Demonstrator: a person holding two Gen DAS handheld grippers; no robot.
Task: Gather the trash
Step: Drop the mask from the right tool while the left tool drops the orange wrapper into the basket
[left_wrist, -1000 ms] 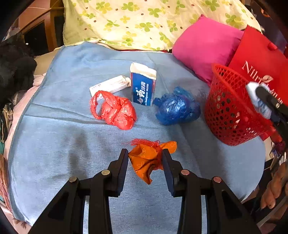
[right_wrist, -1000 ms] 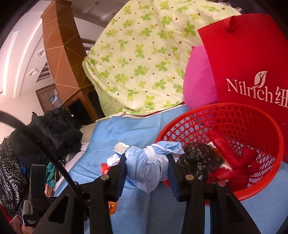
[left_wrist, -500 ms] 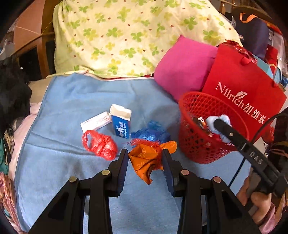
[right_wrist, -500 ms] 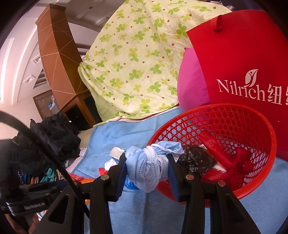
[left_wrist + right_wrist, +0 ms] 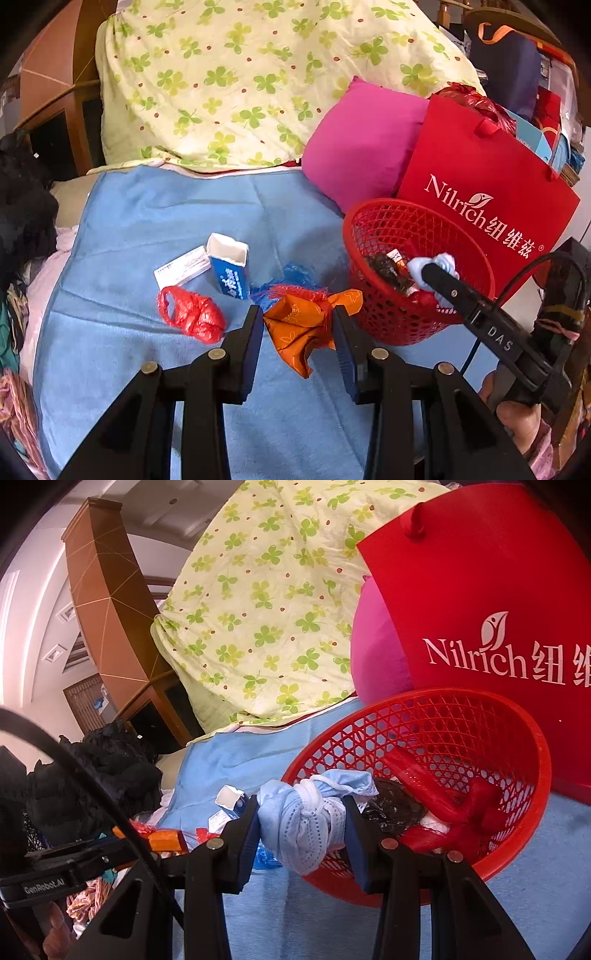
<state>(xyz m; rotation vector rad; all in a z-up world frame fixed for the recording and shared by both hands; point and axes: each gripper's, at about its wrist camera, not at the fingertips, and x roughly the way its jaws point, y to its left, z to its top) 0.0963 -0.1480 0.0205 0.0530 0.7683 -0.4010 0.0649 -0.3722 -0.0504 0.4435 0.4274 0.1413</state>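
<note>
since the earlier frame, left gripper (image 5: 298,328) has risen, lifting the orange wrapper (image 5: 301,325) clear of the blue cloth (image 5: 155,221); right gripper (image 5: 301,823) has edged over the rim of the red basket (image 5: 532,738). each gripper is clamped on its item, the right one on the knotted blue mask (image 5: 303,827). risk: the mask hangs at the near rim, so an early release could drop it outside. the red bag (image 5: 491,173) and pink pillow (image 5: 362,144) wall the far side; open room lies over the cloth, near the loose red plastic bag (image 5: 192,314) and blue carton (image 5: 229,269).
</note>
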